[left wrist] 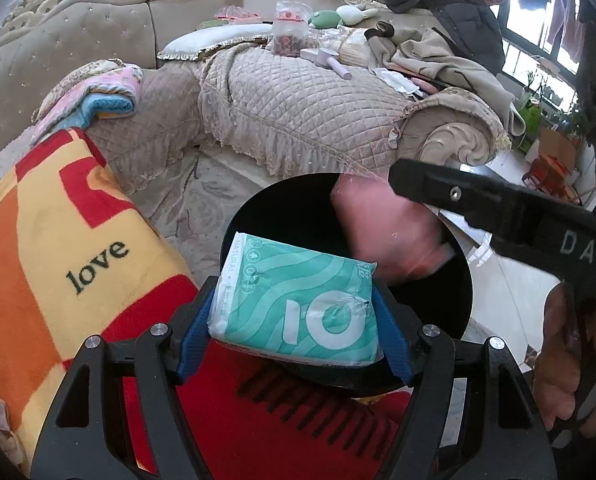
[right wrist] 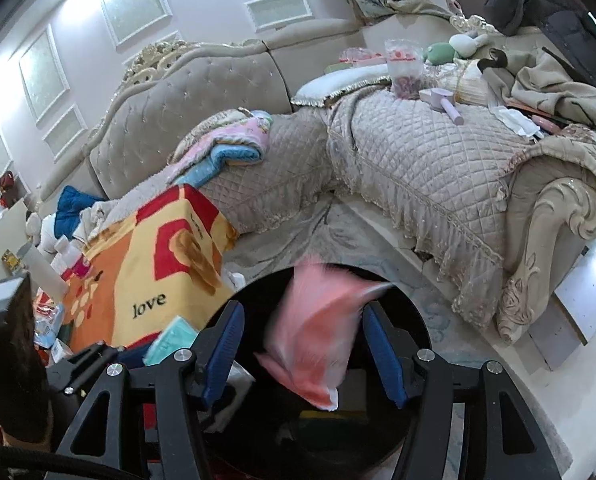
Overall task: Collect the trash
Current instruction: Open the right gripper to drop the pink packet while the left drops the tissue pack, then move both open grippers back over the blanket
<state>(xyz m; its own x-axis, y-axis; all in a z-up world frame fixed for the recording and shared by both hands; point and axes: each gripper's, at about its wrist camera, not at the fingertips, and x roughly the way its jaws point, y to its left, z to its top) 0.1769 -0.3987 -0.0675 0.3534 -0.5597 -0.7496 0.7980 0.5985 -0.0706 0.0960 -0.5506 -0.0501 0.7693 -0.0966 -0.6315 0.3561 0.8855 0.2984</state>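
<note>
While both grippers hang over the round black trash bin [left wrist: 437, 320], which fills the lower centre of each view, the step in hand looks like the drop itself.

At the left of the left wrist view lies the orange, yellow and red fleece blanket printed "love" [left wrist: 78, 240]. Right of it, at lower centre, the left gripper [left wrist: 296, 328] pinches a teal and white soft plastic pack with a large white "10" [left wrist: 298, 300]. Its blue pads [left wrist: 196, 340] press on the pack's two short ends. The pack is flat and pillow-like, its film slightly crinkled, and it sits tilted over the near rim of the bin, not yet inside. Further right, a pink soft pouch [left wrist: 389, 232] shows as a blur over the bin mouth, just below the black body of the right gripper, which crosses the right of that frame.

In the right wrist view the teal pack peeks in at lower left. At centre the right gripper [right wrist: 301, 344] has its jaws spread, and the pink pouch, smeared by motion, sits between the blue pads [right wrist: 381, 352] without either pad clearly pressing it; it appears to be falling into the bin.

Next, I judge, the left gripper should carry the teal pack further over the opening, then open.
</note>
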